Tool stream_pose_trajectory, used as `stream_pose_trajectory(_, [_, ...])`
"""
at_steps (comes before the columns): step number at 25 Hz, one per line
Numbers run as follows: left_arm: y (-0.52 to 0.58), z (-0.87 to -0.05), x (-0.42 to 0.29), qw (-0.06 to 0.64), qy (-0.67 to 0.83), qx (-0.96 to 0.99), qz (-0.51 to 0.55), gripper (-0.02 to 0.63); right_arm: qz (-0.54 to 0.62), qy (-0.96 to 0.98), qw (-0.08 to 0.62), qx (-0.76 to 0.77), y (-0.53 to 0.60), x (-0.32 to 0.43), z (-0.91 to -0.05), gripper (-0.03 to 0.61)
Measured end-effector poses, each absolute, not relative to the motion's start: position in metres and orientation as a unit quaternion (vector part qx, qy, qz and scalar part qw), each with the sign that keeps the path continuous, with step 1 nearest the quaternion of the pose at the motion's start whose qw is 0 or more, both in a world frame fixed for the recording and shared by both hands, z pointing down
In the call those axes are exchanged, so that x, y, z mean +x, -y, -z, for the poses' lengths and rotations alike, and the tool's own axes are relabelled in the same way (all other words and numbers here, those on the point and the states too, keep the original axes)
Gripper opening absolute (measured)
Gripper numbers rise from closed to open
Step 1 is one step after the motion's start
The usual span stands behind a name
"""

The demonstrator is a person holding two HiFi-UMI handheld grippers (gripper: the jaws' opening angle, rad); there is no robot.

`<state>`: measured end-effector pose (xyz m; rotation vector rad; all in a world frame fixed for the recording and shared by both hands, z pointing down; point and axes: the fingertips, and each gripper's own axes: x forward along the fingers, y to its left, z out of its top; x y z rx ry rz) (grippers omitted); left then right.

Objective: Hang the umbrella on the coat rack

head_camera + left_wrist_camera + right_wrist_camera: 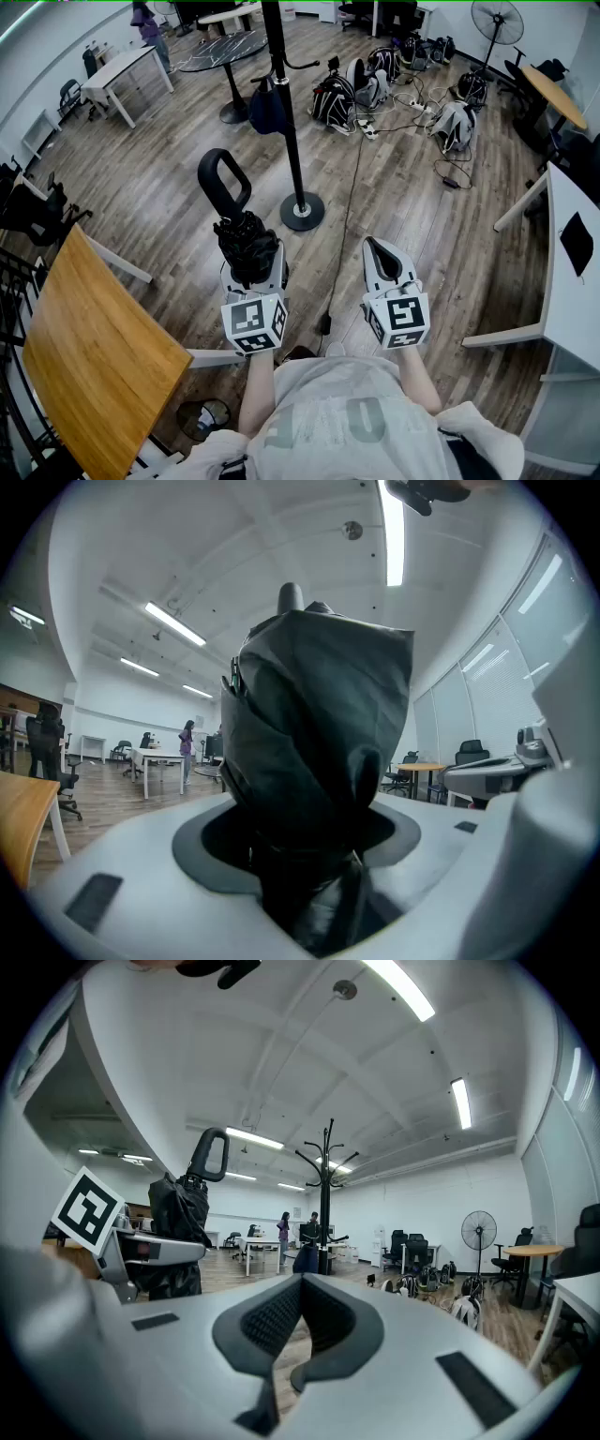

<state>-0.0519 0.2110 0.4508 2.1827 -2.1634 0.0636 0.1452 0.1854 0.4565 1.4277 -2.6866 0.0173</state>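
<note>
A: Umbrella (246,246), where?
B: In the left tool (251,270). Black, folded, bundled up, standing upright. Loop handle (223,183) on top.

A: Grip?
B: Jaws clamped on the folded canopy, one each side. The left gripper view is nearly all black fabric between the white jaws.

A: On the rack (286,103) yet?
B: No. The rack stands on the floor (169,187) ahead, round base, hooks up top. The umbrella is apart from it, left of the pole in the head view, touching nothing but the tool.

A: Anything on the rack?
B: A dark bag (267,108) hangs against the pole, partway up.

A: Right tool (377,246)?
B: Jaws together, nothing between them. Held level beside the left one, a gap between the two. Its view looks toward the rack, with the umbrella at its left.

A: Surroundings?
B: Wooden desk (94,356) at the person's left. Backpacks (333,98) and cables on the floor behind the rack. A fan (497,21) far right. More desks and a person at the back.
</note>
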Motion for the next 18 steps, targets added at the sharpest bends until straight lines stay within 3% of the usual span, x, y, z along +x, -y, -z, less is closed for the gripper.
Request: stream_pose_trajectory(18, [-0.218,-0.455,-0.051,0.055,0.714,0.698,-0.006,0.296,-0.055,0.896,0.042,0.439,-0.183,0.143,-0.475,0.029])
